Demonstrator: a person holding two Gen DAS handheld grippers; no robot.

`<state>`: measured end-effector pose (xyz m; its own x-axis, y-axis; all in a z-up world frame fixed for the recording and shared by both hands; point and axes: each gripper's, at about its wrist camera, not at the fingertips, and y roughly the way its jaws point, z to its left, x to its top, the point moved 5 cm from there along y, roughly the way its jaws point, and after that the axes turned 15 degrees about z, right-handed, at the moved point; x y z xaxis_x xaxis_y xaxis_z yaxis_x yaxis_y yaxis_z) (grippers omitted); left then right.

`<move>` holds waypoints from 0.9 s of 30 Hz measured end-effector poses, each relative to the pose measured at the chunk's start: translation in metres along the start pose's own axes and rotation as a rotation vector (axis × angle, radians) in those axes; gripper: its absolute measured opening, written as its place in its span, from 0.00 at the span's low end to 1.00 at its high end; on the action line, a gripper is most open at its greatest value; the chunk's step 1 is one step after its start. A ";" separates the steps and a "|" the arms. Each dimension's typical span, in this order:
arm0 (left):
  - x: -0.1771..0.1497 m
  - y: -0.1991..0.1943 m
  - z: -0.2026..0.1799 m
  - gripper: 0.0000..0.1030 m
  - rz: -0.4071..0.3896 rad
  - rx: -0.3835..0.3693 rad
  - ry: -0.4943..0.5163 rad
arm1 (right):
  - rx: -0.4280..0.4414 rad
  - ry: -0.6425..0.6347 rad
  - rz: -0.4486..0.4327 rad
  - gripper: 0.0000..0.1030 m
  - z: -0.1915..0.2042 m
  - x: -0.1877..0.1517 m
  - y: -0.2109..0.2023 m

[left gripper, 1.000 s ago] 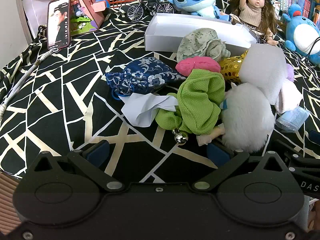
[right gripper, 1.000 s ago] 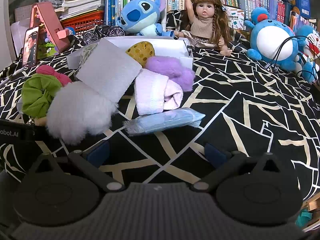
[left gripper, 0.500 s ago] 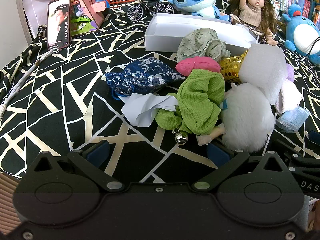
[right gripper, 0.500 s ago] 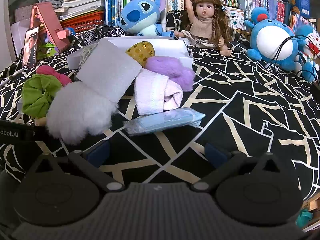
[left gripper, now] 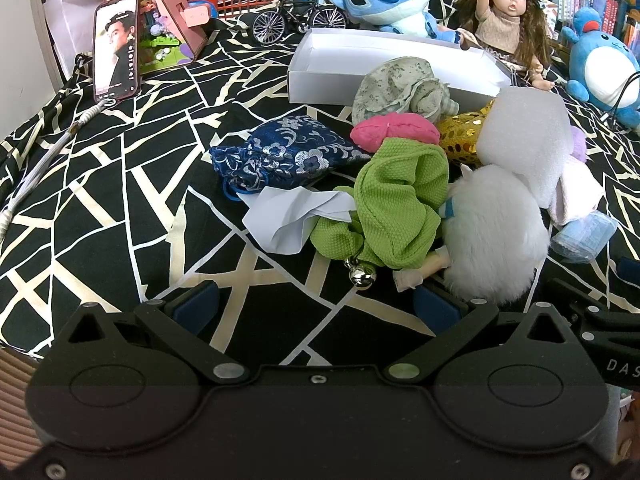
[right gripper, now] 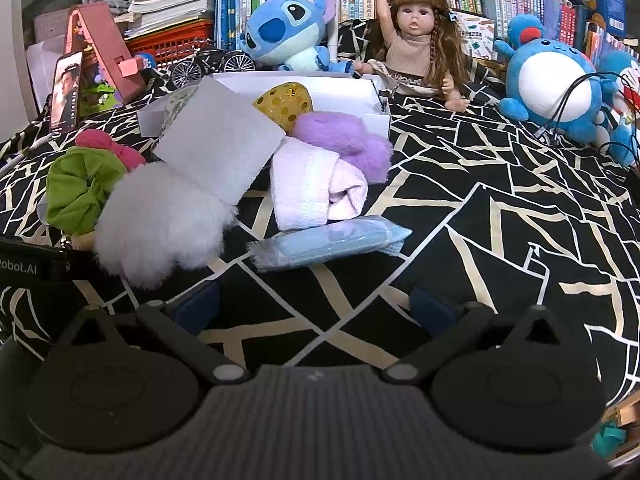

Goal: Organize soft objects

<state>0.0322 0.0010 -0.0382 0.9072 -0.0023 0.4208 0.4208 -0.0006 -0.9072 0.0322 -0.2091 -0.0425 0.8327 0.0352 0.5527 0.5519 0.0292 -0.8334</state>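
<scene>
Nearest, the left gripper (left gripper: 316, 306) is hovering low over the black patterned cloth (left gripper: 120, 200) with its 2 blue-padded fingers (left gripper: 196, 306) spread wide and holding nothing; the right gripper (right gripper: 314, 306) is doing likewise, its fingers apart and bare.

Just ahead of the left gripper, at 1 o'clock, the white fluffy ball (left gripper: 494, 236) is lying against the green scrunchie (left gripper: 394, 208), whose small silver bell (left gripper: 362, 276) is resting on the cloth. At 12 o'clock a white crumpled tissue (left gripper: 288, 216) is poking out from under the scrunchie. Beyond it the blue brocade pouch (left gripper: 286, 154) is sitting at 11 o'clock, with the pink cushion (left gripper: 394, 130) touching the scrunchie's far edge.

In the right wrist view, the wrapped blue face mask (right gripper: 328, 242) is lying at 12 o'clock, the folded pale pink sock (right gripper: 316, 186) just behind it, and the purple fuzzy piece (right gripper: 348, 144) beyond that, touching the white box (right gripper: 380, 120). A white foam sheet (right gripper: 218, 148) is leaning over the fluffy ball.

Farthest, a Stitch plush (right gripper: 286, 32) and a doll (right gripper: 416, 40) are sitting behind the box.
</scene>
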 end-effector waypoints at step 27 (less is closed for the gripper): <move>-0.004 -0.003 -0.001 1.00 -0.040 -0.008 0.006 | 0.005 0.014 -0.062 1.00 -0.001 -0.003 -0.003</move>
<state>0.0277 0.0004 -0.0374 0.8896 -0.0078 0.4566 0.4566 -0.0090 -0.8896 0.0279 -0.2107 -0.0423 0.7975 0.0188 0.6030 0.6022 0.0358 -0.7976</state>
